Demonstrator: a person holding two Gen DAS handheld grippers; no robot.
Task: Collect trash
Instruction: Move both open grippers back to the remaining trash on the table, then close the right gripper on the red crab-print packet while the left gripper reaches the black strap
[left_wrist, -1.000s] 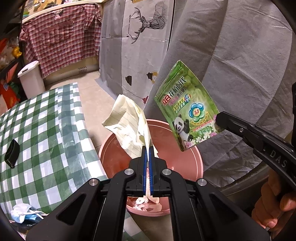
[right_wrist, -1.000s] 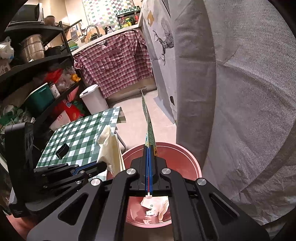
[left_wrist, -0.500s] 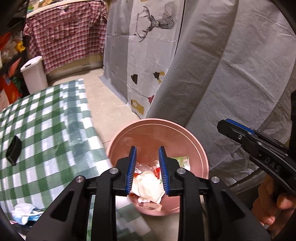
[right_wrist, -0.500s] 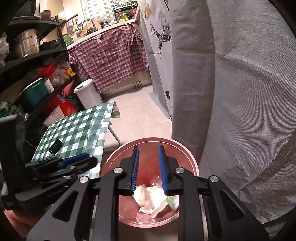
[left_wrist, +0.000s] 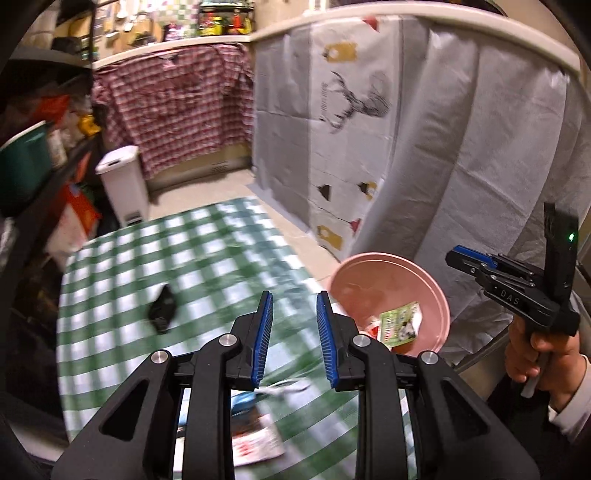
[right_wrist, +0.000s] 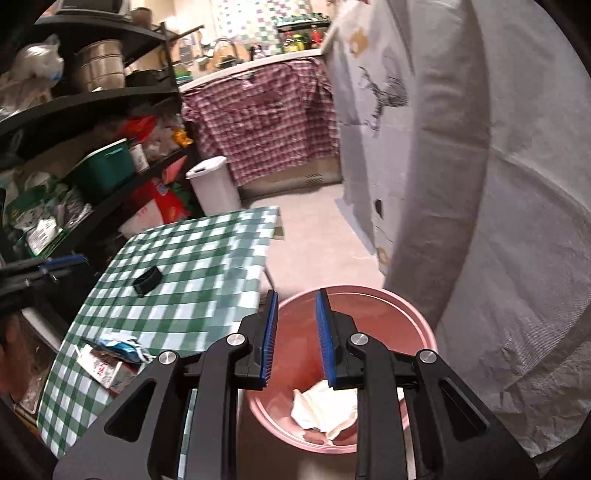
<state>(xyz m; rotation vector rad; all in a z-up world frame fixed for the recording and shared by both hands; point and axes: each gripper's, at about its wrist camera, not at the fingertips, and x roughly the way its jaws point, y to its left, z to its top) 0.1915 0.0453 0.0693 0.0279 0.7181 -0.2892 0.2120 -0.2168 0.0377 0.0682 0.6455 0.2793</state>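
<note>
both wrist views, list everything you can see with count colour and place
bin: one, pink, on the floor beside the table
pouch: one, green, inside the bin
crumpled paper: one, white, inside the bin
table: one, green and white checked cloth
black object: one, on the table
carton: one, white and red, near table edge
blue and white wrapper: one, on the carton
pedal bin: one, white, by the shelves
left claw: black, blue pads, open, empty
right claw: black, blue pads, open, over the bin
hand: one, gripping the right claw's handle

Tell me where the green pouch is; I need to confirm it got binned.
In the left wrist view, the green pouch lies inside the pink bin, right of the checked table.
</note>
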